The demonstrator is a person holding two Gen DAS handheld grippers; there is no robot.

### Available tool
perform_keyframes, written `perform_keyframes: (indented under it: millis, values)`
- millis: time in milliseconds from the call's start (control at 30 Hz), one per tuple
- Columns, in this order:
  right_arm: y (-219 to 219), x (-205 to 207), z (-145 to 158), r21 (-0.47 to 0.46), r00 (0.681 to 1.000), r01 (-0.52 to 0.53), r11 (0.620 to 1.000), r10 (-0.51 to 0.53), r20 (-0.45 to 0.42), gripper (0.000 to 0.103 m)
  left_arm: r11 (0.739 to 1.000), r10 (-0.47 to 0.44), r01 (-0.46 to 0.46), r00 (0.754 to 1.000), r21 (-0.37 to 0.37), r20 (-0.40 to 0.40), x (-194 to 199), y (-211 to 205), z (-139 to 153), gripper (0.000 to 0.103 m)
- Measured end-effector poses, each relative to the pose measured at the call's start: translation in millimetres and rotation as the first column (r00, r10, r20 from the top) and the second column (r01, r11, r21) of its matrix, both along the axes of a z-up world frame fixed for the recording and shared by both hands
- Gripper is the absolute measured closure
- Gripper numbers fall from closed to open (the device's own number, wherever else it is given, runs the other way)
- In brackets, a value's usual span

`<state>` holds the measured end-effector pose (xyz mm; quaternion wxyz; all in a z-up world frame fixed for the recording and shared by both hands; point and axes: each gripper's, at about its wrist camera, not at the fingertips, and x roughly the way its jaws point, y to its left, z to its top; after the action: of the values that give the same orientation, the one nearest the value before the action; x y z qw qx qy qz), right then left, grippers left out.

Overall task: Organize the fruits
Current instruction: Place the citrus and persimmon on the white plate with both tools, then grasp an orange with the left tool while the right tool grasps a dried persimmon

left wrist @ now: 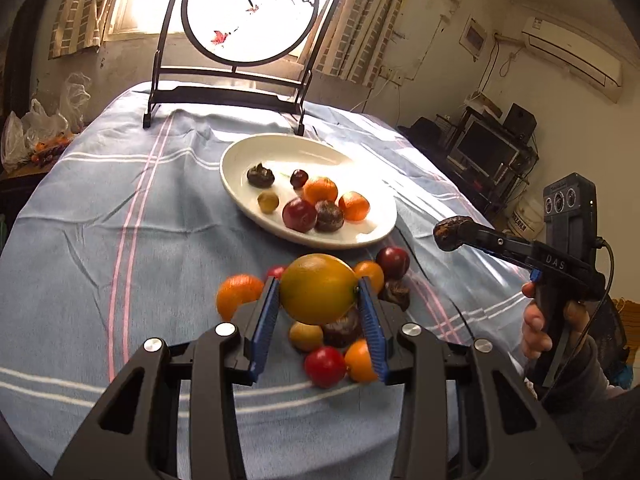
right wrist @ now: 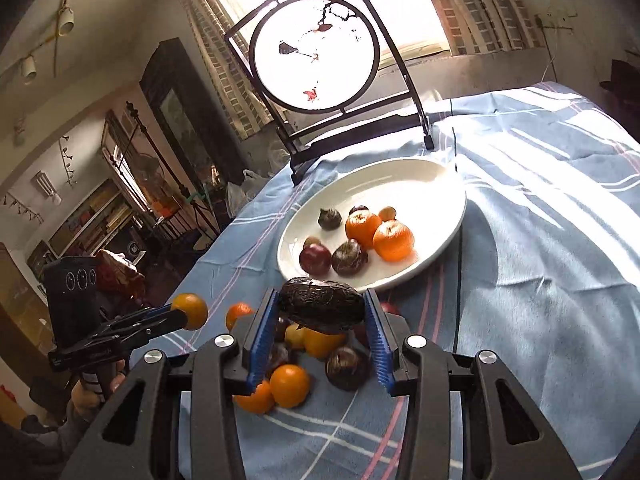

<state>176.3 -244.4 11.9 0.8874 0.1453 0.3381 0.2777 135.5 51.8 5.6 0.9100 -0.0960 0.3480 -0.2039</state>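
My left gripper [left wrist: 318, 290] is shut on a yellow-orange round fruit [left wrist: 318, 288], held above a pile of loose fruits [left wrist: 332, 344] on the blue cloth. It also shows in the right wrist view [right wrist: 190, 311], at left. My right gripper [right wrist: 322, 310] is shut on a dark wrinkled fruit [right wrist: 322, 308], above the same pile [right wrist: 292, 384]. In the left wrist view this gripper [left wrist: 450, 234] hovers just right of the white plate [left wrist: 256, 152]. The plate [right wrist: 420, 184] holds several oranges, plums and dark chestnut-like fruits.
A black stand with a round painted screen [left wrist: 250, 12] stands at the table's far edge behind the plate. The striped blue tablecloth [left wrist: 120, 200] covers the table. Plastic bags [left wrist: 36, 132] lie off the far left edge. A TV shelf [left wrist: 488, 152] stands to the right.
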Motion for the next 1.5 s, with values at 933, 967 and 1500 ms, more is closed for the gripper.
perform_keyframes:
  millis: [933,967,1500]
  values:
    - [-7.3,4.5,-38.3,-0.106,0.99,0.134,0.985,-0.137,-0.019,0.054,0.971,0.051,-0.047,0.999,0.234,-0.011,35.7,-0.8,-21.6,0.028]
    - [-6.7,-2.0,-41.2,-0.105,0.991,0.131,0.986,-0.134,-0.023,0.054,0.967,0.051,-0.046,0.999,0.252,-0.013,29.3,1.4,-26.5,0.028]
    - [40.0,-26.4,-51.7,-0.289,0.998,-0.01,0.957,-0.009,-0.066,0.054,0.957,0.017,0.018,0.993,0.291,-0.118,29.4,-6.1,-58.7,0.063]
